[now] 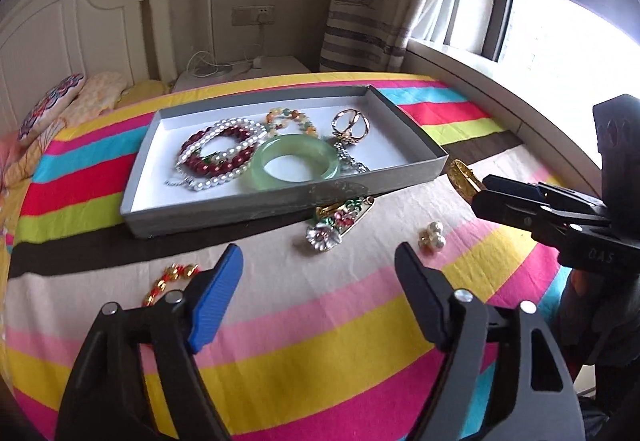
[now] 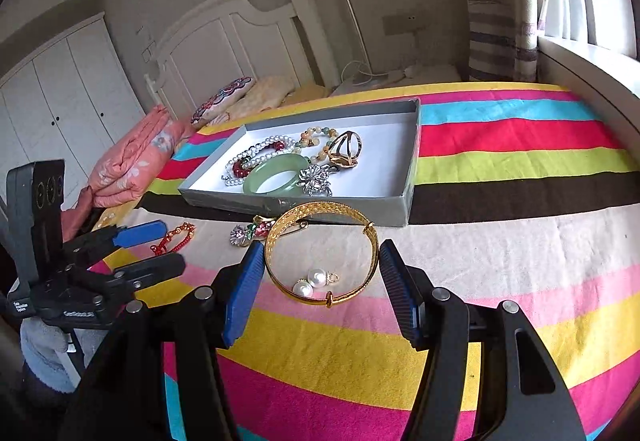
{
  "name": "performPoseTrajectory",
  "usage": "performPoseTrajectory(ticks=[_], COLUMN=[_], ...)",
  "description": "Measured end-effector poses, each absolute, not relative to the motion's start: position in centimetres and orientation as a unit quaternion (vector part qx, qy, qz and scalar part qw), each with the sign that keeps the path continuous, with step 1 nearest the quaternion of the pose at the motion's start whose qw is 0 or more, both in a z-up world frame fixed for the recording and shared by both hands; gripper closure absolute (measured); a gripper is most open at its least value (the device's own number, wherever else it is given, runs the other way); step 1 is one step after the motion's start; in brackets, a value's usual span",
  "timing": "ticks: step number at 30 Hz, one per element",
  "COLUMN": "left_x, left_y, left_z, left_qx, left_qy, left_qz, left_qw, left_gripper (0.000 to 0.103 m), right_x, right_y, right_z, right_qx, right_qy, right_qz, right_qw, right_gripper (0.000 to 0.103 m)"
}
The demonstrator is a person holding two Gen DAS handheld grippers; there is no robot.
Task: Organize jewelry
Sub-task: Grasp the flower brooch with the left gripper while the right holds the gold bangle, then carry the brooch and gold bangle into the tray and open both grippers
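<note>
In the right wrist view my right gripper [image 2: 320, 249] is shut on a gold bangle [image 2: 320, 209], one pad against each side of it. In the left wrist view the bangle [image 1: 460, 175] hangs above the bedspread beside the tray's right corner. My left gripper [image 1: 320, 257] is open over the striped spread with nothing between its fingers. The grey tray [image 1: 248, 213] holds a green jade bangle [image 1: 292, 145], pearl and red bead bracelets [image 1: 216, 157] and a gold ring piece [image 1: 352, 125]. A flower brooch [image 1: 324, 233], pearl earrings [image 1: 432, 237] and a red-gold bracelet [image 1: 168, 277] lie on the spread.
The bed's striped cover [image 2: 500, 321] fills the foreground. A folded pink blanket [image 2: 132, 161] and pillows lie by the white headboard on the left. A window sill [image 2: 592, 69] and a curtain border the bed's right side. A nightstand with cables stands behind the tray.
</note>
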State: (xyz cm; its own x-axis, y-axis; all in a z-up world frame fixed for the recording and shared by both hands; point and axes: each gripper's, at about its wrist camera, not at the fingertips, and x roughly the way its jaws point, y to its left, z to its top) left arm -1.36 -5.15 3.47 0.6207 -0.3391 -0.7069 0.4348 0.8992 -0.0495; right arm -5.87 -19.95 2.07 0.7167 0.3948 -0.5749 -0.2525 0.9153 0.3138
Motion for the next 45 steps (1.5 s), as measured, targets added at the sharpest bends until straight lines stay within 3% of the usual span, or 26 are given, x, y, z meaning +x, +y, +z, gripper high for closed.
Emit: performPoseTrajectory(ticks=[3,10,12,28,45], left_x=[0.7,2.6,2.6,-0.6,-4.8], left_y=[-7.0,-8.4,-8.7,-9.3,-5.9], left_z=[2.5,0.4,0.4,0.8,5.8], left_qx=[0.096,0.131,0.134,0.169,0.119], left_qy=[0.402,0.422,0.420,0.389,0.326], left_qz=[-0.226,-0.241,-0.243,-0.250,-0.269], left_qw=[0.882,0.864,0.864,0.871,0.899], left_gripper=[0.047,0.062,0.076,0.079,0.079], right_x=[-6.2,-6.4,-6.4,-6.6,-7.2], right_y=[-20.3,-20.4,-20.5,-20.7,-20.9], right_z=[2.1,2.0,2.0,2.2,2.4], right_qx=[0.114,0.119,0.121,0.122,0.127], right_qy=[0.328,0.326,0.325,0.321,0.309], right_qz=[0.178,0.187,0.188,0.185,0.178], right_qw=[0.921,0.919,0.919,0.921,0.926], right_gripper=[0.045,0.045,0.045,0.045,0.045])
